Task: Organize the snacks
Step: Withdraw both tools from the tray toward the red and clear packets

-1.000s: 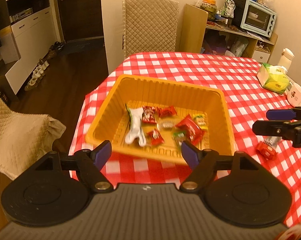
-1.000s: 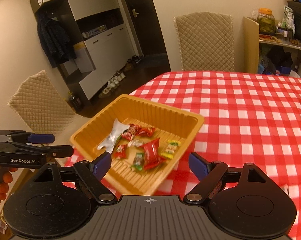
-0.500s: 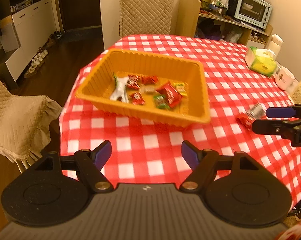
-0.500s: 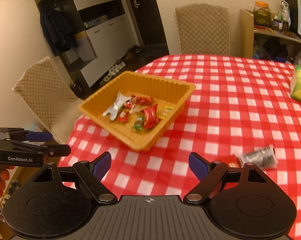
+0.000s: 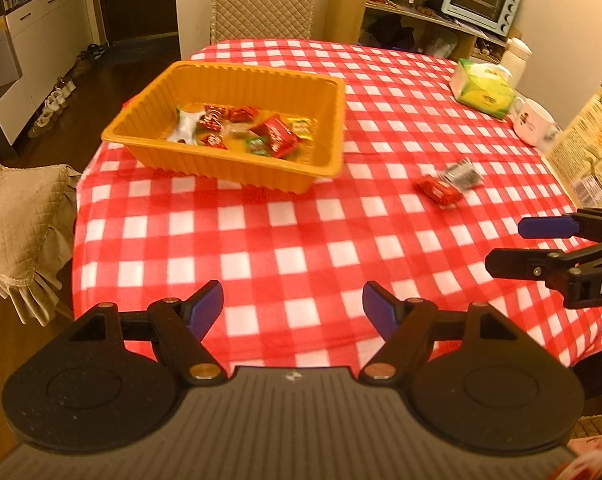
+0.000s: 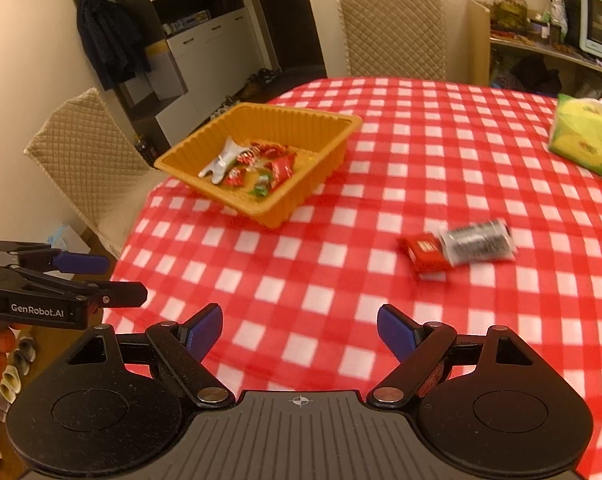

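You have pulled both grippers back from the ribbed orange plastic tray point(image 5: 237, 128) at the table's left edge. Left gripper point(image 5: 293, 306) and right gripper point(image 6: 299, 330) gape empty. The red wrapped snack point(image 6: 425, 254) and clear dark-printed packet point(image 6: 477, 242) remain loose mid-table: collect next.

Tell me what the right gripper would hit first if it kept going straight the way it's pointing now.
Most likely bare checkered tablecloth. The right gripper angles down at the table with open, empty jaws. The red snack packet lies to the right of that line, the orange tray farther back. Depth is hard to judge.
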Available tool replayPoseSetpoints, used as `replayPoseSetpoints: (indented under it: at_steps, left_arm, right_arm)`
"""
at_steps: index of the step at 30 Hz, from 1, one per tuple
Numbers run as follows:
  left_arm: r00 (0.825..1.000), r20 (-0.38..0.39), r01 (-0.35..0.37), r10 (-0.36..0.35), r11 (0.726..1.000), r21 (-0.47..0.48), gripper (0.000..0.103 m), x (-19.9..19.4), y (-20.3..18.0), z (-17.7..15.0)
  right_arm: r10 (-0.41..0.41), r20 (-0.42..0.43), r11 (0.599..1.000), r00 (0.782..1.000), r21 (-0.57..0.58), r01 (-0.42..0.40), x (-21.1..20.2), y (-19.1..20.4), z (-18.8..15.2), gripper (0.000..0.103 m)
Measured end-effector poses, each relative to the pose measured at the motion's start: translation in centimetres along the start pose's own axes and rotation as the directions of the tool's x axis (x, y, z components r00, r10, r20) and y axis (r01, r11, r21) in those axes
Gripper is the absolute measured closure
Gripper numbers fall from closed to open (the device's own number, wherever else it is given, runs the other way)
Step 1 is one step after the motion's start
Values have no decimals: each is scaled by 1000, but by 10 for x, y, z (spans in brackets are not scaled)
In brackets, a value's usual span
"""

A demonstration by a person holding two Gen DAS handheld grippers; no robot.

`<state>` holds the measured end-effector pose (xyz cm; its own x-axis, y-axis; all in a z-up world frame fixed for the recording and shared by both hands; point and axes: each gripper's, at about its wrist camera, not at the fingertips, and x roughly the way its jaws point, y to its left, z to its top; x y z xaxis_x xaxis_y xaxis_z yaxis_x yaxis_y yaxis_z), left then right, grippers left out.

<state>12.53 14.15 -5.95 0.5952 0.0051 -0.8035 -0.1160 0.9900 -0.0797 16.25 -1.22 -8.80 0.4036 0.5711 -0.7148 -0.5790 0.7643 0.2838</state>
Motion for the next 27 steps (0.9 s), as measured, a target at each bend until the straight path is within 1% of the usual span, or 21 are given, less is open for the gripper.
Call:
replayPoseSetpoints:
  at_steps: [6, 14, 20, 27]
  left_arm:
    - [1000, -9, 14, -14, 1000, 16, 28, -3, -22, -10]
    - [998, -31, 53, -51, 996, 71, 28, 0, -57, -17]
    - [996, -42, 85, -81, 990, 110, 28, 6, -82, -16]
    - [992, -36, 126, -122, 980, 153, 28, 13, -108, -8]
  right_arm:
    - [-27, -22, 999, 999, 23, 28, -14, -11, -19, 19]
    - [-79, -44, 995, 996, 54, 82, -32, -29, -38, 19]
    - [-116, -40, 989, 992, 90, 119, -45, -42, -47, 19]
    - [-141, -36, 982, 989, 124, 145, -56, -57, -52, 19]
